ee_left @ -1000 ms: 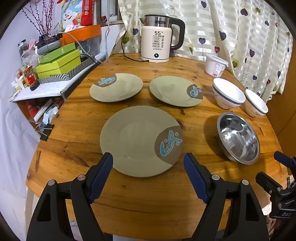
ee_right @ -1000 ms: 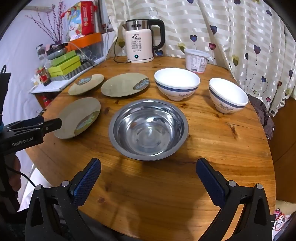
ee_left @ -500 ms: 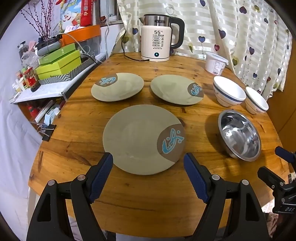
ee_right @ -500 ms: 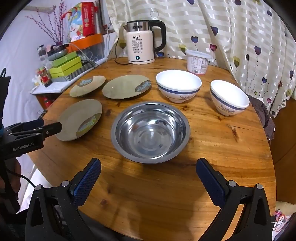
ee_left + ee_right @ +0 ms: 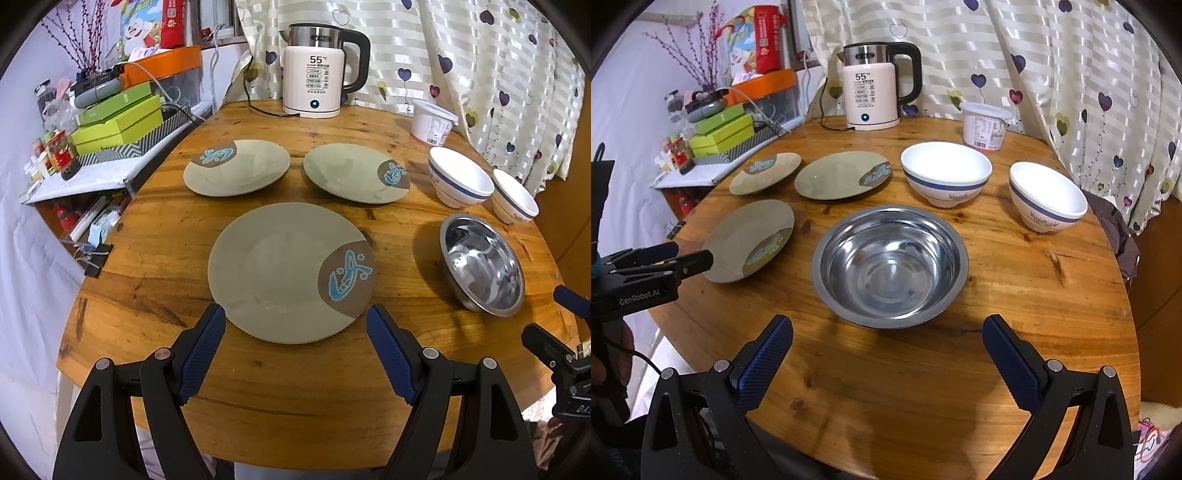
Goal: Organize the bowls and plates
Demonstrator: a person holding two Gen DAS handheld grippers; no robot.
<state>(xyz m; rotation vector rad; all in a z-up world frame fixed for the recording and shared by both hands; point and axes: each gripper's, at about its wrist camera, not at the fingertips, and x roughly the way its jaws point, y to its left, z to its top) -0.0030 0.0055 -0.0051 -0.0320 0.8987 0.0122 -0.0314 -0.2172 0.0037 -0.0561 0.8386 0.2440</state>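
Three grey-green plates with a brown patch and blue fish lie on the round wooden table: a near plate (image 5: 280, 269), a far left plate (image 5: 236, 168) and a far right plate (image 5: 351, 172). A steel bowl (image 5: 890, 266) sits right of the near plate. Two white bowls with blue bands stand behind it, the larger bowl (image 5: 945, 171) and the smaller bowl (image 5: 1047, 197). My left gripper (image 5: 295, 325) is open and empty, just short of the near plate's front rim. My right gripper (image 5: 886, 332) is open and empty, in front of the steel bowl.
A white electric kettle (image 5: 317, 85) with its cord and a white lidded tub (image 5: 432, 122) stand at the table's back. A side shelf with green boxes (image 5: 118, 122) is at the left. A heart-patterned curtain (image 5: 1052, 74) hangs behind and to the right.
Both grippers have drawn back a little from the table and risen slightly. The dishes have not moved. Both jaws stay open.
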